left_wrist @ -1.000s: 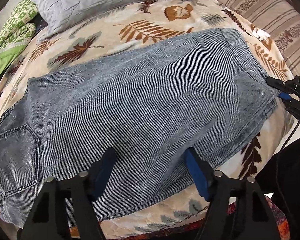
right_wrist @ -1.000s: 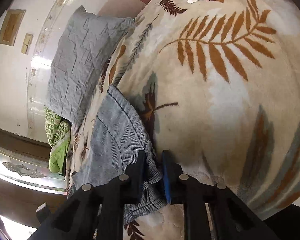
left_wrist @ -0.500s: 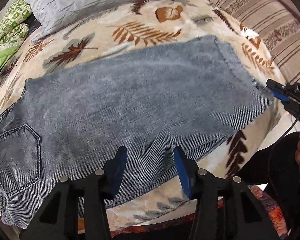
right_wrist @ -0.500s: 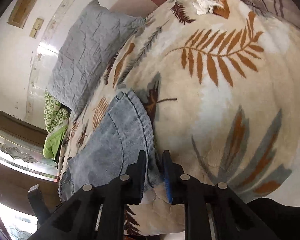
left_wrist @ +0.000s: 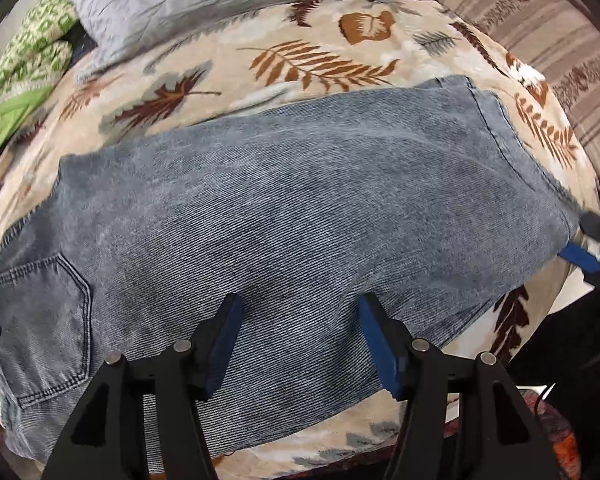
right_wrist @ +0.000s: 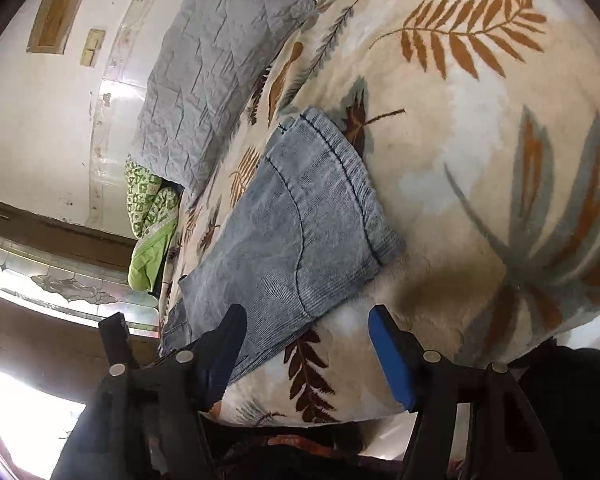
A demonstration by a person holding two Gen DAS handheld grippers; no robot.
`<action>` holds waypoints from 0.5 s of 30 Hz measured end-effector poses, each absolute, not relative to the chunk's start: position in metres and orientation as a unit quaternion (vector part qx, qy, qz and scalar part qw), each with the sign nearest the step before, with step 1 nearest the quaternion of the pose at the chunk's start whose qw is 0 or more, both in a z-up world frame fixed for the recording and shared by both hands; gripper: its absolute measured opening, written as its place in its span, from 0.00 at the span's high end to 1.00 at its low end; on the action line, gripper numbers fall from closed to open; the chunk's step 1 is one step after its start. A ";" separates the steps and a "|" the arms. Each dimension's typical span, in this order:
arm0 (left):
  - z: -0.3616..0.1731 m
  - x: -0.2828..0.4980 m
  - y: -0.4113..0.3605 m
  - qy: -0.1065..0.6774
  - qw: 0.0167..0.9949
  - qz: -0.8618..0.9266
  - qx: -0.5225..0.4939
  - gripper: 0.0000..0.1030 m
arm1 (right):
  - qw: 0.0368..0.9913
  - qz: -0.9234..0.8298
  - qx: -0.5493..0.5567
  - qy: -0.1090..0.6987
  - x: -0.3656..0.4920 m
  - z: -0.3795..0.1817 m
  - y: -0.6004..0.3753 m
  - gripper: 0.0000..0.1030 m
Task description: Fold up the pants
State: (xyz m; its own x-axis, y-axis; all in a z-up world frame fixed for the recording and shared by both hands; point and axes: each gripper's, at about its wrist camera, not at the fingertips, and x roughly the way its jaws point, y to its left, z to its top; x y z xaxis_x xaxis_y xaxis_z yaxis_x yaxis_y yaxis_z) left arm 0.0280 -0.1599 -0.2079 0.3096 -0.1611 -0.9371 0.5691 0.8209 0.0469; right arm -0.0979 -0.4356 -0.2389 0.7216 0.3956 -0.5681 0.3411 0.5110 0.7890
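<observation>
Faded blue jeans (left_wrist: 284, 216) lie flat across the leaf-print blanket, folded lengthwise, back pocket at the left and leg hems at the right. My left gripper (left_wrist: 298, 340) is open and empty just above the near edge of the leg. My right gripper (right_wrist: 306, 344) is open and empty, a little back from the hem end of the jeans (right_wrist: 300, 232). The right gripper also shows at the right edge of the left wrist view (left_wrist: 592, 248), beside the hem corner.
A grey quilted pillow (left_wrist: 204, 4) lies at the far side of the bed, with a green patterned cloth (left_wrist: 28, 60) to its left. A striped cushion (left_wrist: 560, 40) is at the far right. The bed's near edge (left_wrist: 340, 452) drops off below the jeans.
My right gripper has opened and let go of the hem, which now lies on the blanket, and it has drawn back. My left gripper has opened wider over the jeans.
</observation>
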 end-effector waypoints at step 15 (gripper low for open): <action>-0.207 0.037 -0.147 0.549 0.785 -0.236 0.164 0.39 | 0.729 -0.001 0.607 0.315 -0.073 -0.277 -0.453 0.75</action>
State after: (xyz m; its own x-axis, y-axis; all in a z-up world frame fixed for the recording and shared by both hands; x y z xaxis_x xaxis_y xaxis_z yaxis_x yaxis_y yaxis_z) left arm 0.0371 -0.1470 -0.2071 0.2852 -0.1898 -0.9395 0.5499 0.8352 -0.0018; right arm -0.0733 -0.4533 -0.2775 0.8020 0.3812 -0.4599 0.3833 0.2619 0.8857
